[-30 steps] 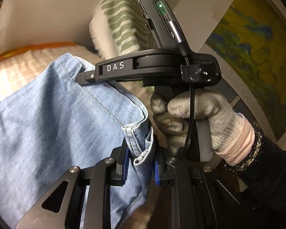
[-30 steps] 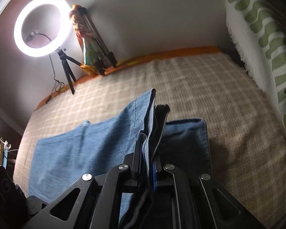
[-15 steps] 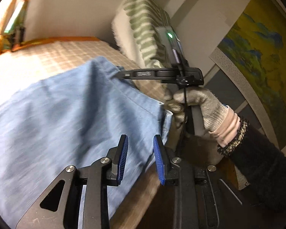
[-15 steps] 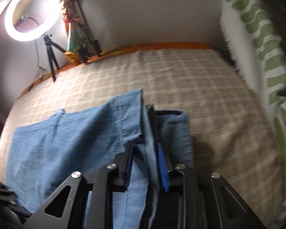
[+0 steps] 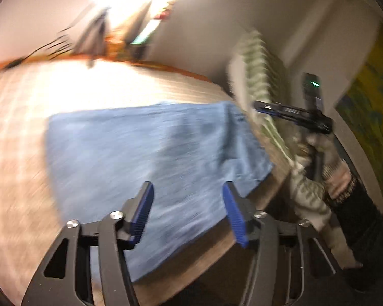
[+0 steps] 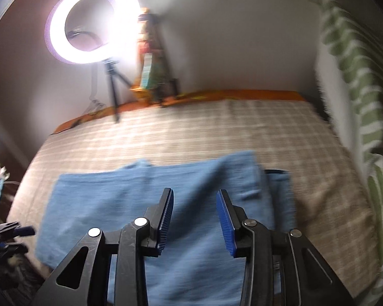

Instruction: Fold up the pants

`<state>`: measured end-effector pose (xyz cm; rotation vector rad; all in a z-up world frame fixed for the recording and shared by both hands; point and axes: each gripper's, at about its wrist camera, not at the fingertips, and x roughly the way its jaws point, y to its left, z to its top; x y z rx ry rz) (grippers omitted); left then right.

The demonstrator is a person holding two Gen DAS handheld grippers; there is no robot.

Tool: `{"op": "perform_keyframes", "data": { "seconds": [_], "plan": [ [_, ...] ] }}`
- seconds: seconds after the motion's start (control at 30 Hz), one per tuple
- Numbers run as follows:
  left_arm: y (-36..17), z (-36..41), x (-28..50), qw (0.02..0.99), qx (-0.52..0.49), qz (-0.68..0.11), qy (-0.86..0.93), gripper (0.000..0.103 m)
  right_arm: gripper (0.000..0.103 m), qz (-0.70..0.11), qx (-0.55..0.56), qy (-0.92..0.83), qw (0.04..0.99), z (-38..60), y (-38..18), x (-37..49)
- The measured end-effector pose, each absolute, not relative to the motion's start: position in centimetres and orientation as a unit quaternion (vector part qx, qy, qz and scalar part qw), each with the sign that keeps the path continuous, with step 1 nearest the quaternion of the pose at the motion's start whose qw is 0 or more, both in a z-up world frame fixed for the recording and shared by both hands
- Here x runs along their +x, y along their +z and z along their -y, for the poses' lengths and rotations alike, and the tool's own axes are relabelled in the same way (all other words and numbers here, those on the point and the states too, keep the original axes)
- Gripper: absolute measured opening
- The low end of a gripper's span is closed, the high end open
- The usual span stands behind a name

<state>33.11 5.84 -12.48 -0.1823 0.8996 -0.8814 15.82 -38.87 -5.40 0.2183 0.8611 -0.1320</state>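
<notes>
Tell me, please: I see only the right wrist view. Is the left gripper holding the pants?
Observer: No. The left gripper is open. Its jaws have just been opening and no cloth is between them. The pants lie on the bed beyond it.
Operator: What hangs on the wall past the striped pillow?
Observer: A painting in yellow and blue, right of the striped pillow.
Operator: How does my right gripper look from outside?
Observer: A gloved hand holds the right gripper in front of that pillow, off the right edge of the pants. Its jaws have just been opening too, with nothing between them.
</notes>
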Motion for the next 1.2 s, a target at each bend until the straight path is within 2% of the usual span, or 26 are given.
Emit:
{"op": "perform_keyframes", "data": {
  "seconds": [0.07,0.1,0.5,0.7,1.0,1.2],
  "plan": [
    [-13.9,-8.1,33.2,0.809,-0.113,-0.431,-0.382,0.057,0.048,-0.416,0.101,-0.037,0.903,36.1,-5.2,16.3],
    [-14.4,-8.9,33.3,0.811,-0.124,-0.435,-0.371,0.057,0.050,-0.416,0.099,-0.029,0.903,35.0,-5.2,16.4],
    [-18.9,-12.4,33.6,0.787,-0.256,-0.449,-0.339,0.057,0.051,-0.475,0.083,0.131,0.866,18.6,-7.9,21.4],
    [-20.2,-13.4,33.4,0.764,-0.317,-0.443,-0.345,0.057,0.061,-0.511,0.045,0.168,0.842,11.8,-9.8,24.9],
    [-20.1,-13.9,32.2,0.759,-0.324,-0.414,-0.385,0.055,0.061,-0.586,0.017,0.141,0.798,6.2,-13.5,30.8],
    [-19.0,-12.8,31.5,0.761,-0.311,-0.391,-0.413,0.054,0.061,-0.616,-0.050,0.120,0.777,3.6,-14.8,32.8]
  ]
}}
